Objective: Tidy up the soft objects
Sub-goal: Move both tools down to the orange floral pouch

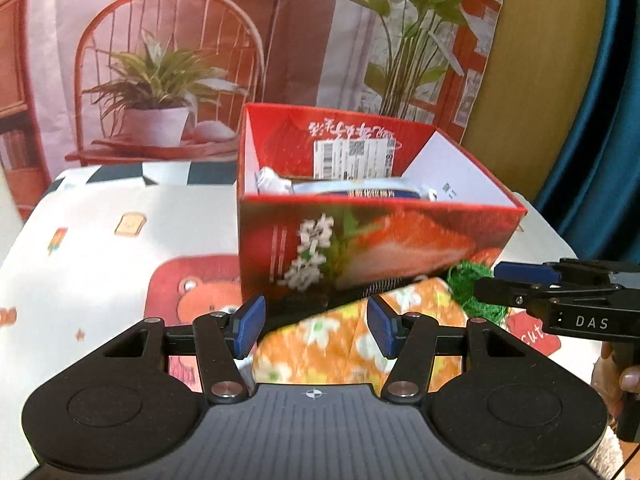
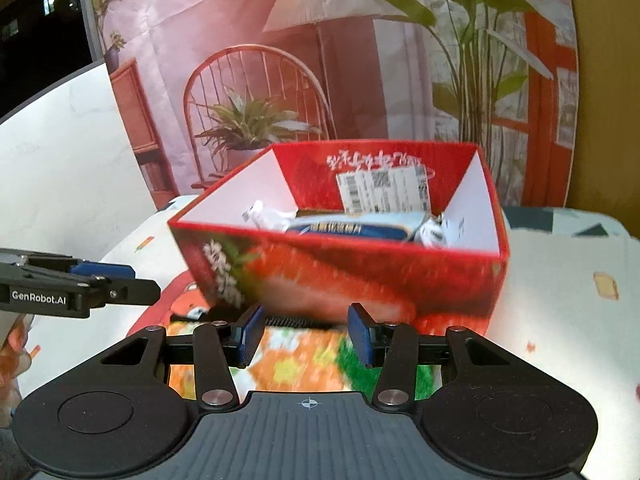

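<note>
Orange floral cloth (image 1: 320, 344) sits between each half-open gripper, left gripper (image 1: 316, 326) and right gripper (image 2: 306, 334), unpinched I think, so I should clamp both before lifting over the red box (image 1: 372, 236) rim.

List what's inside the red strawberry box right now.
Inside the red strawberry box: a blue-and-white soft pack lying flat, with white wrapped items at its left and right ends. The front wall hides the box floor and anything beneath them.

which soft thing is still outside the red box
The orange floral cloth, on the table in front of the red box; the blue-and-white soft packs already lie inside it.
</note>
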